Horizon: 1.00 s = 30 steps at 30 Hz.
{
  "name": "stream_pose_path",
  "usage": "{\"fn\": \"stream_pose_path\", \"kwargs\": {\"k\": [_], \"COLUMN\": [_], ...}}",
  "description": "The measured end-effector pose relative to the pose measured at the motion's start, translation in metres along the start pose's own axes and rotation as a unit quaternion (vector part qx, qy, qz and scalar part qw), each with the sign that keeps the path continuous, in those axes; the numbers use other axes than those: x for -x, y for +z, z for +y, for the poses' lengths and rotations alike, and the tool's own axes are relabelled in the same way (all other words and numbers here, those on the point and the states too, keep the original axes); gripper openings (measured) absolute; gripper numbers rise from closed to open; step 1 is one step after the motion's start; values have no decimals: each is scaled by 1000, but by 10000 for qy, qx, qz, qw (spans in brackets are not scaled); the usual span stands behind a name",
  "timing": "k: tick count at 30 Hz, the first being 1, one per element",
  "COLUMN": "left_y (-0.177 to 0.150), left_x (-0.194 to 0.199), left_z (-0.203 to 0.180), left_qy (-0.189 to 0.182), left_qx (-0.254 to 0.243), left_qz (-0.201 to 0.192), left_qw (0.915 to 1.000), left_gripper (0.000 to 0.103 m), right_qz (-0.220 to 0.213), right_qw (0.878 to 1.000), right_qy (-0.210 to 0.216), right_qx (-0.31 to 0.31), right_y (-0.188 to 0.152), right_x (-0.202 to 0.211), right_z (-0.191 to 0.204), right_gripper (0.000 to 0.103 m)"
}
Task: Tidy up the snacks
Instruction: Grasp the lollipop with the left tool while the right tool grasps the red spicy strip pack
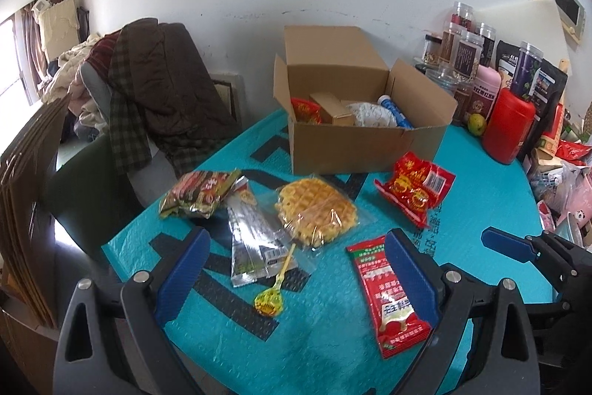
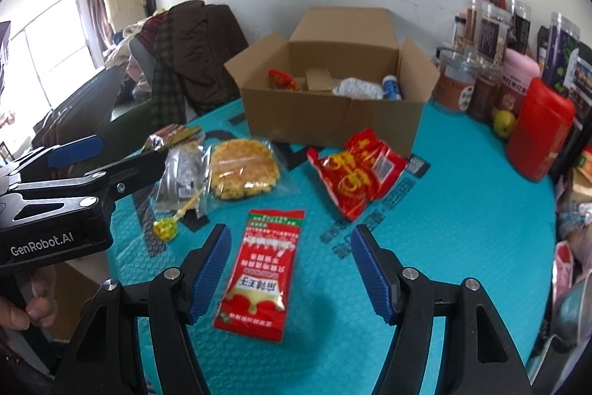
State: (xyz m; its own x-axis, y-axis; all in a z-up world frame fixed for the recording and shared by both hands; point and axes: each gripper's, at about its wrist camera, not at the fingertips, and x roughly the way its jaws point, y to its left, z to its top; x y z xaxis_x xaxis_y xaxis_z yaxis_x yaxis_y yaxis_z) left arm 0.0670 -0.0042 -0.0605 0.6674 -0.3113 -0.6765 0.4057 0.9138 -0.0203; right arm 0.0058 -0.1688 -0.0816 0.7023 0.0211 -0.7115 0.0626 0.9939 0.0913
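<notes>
Teal mat (image 2: 462, 210) bears a glossy red sachet (image 2: 264, 269); both grippers (image 1: 296, 261) (image 2: 290, 269) gape empty.

Both wrist views look steeply down, near the table (image 1: 333, 339), sharing the box (image 2: 333, 121), perhaps overlapping fully.

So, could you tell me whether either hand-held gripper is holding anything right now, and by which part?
Nothing is held: the left hand-held gripper and right hand-held gripper are both open above the table.

Glossy plastic wrappers (image 2: 259, 269), matt cardboard box (image 2: 333, 121)
</notes>
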Motion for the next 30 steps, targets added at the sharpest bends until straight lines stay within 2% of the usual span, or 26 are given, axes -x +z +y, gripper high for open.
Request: {"fn": "stream_pose_path", "kwargs": {"k": [9, 20, 24, 26, 27, 28, 30], "left_y": [-16, -30, -34, -35, -36, -36, -37], "left_x": [-21, -42, -46, -48, -48, -49, -50], "left_z": [13, 26, 28, 29, 29, 29, 30], "left_qy": [-7, 17, 61, 74, 79, 75, 52], "left_qx": [139, 265, 302, 299, 299, 305, 341], "left_qz": [259, 531, 607, 636, 646, 659, 683], "left_qw": [9996, 9982, 9977, 9975, 9974, 9973, 9971], "left_gripper": [97, 97, 97, 97, 97, 97, 97], "right_qz": [427, 909, 1069, 980, 983, 941, 923], "right_qw": [9990, 9958, 9940, 9945, 9943, 9946, 9946], "right_qy": [37, 54, -79, -171, -210, -229, -167], "right_qx": [80, 107, 219, 321, 367, 386, 441], "right_y": [-15, -27, -34, -35, -36, -35, -34], "right_x": [-34, -67, -79, -79, -80, -79, -77], "right_z": [14, 26, 32, 35, 36, 36, 34], "right_gripper": [68, 73, 73, 73, 70, 56, 50]}}
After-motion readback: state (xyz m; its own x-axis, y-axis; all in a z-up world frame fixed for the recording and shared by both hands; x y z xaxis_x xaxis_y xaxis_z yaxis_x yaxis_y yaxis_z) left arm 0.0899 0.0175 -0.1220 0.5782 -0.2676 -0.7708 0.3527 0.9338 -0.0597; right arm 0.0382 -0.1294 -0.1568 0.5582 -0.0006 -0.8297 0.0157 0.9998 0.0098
